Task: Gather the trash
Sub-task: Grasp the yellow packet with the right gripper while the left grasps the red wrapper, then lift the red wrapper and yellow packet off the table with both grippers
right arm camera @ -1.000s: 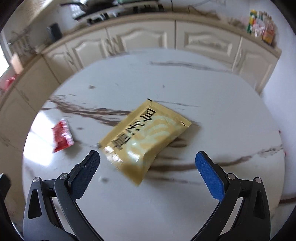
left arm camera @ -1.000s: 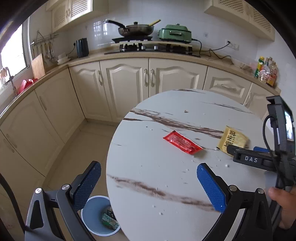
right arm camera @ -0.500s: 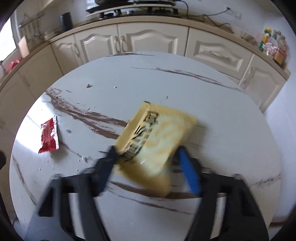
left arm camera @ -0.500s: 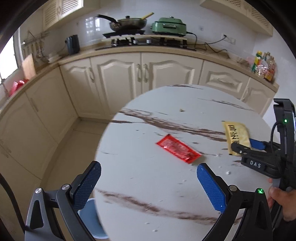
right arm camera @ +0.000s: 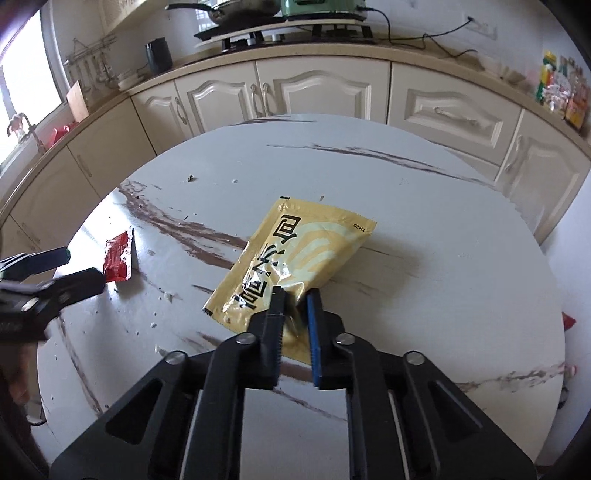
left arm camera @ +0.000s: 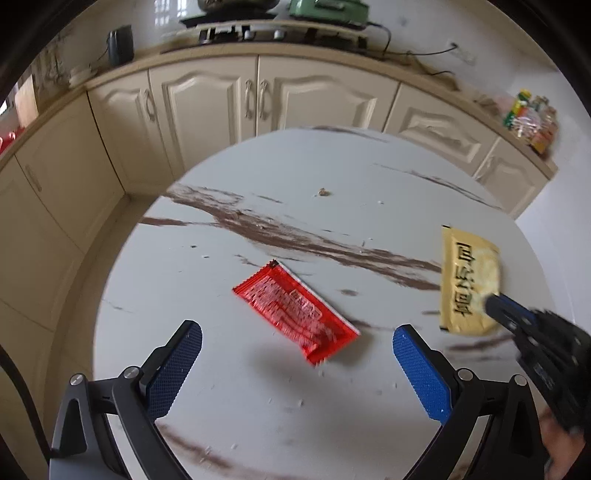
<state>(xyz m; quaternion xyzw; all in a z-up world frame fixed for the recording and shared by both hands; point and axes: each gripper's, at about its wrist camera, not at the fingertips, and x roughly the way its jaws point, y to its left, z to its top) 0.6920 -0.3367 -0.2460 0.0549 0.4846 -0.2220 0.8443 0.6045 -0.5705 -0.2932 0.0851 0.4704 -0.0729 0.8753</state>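
Note:
A red wrapper (left arm camera: 295,314) lies flat on the round white marble table (left arm camera: 258,406). My left gripper (left arm camera: 293,350) is open just above it, its blue pads either side of the wrapper's near end. The red wrapper also shows at the left in the right wrist view (right arm camera: 120,254). My right gripper (right arm camera: 295,295) is shut on the near edge of a yellow packet (right arm camera: 295,254) with black characters, which shows at the right in the left wrist view (left arm camera: 467,280).
Cream kitchen cabinets (left arm camera: 258,96) curve behind the table, with a stove (right arm camera: 295,33) and pans on the counter. Bottles and packets (right arm camera: 561,92) stand at the counter's right end. Small crumbs (left arm camera: 324,192) dot the table. Something red (right arm camera: 569,319) lies beyond the table's right edge.
My right gripper has closed on the yellow packet. My left gripper has moved forward over the table until the red wrapper lies between its pads; the bin on the floor has left its view.

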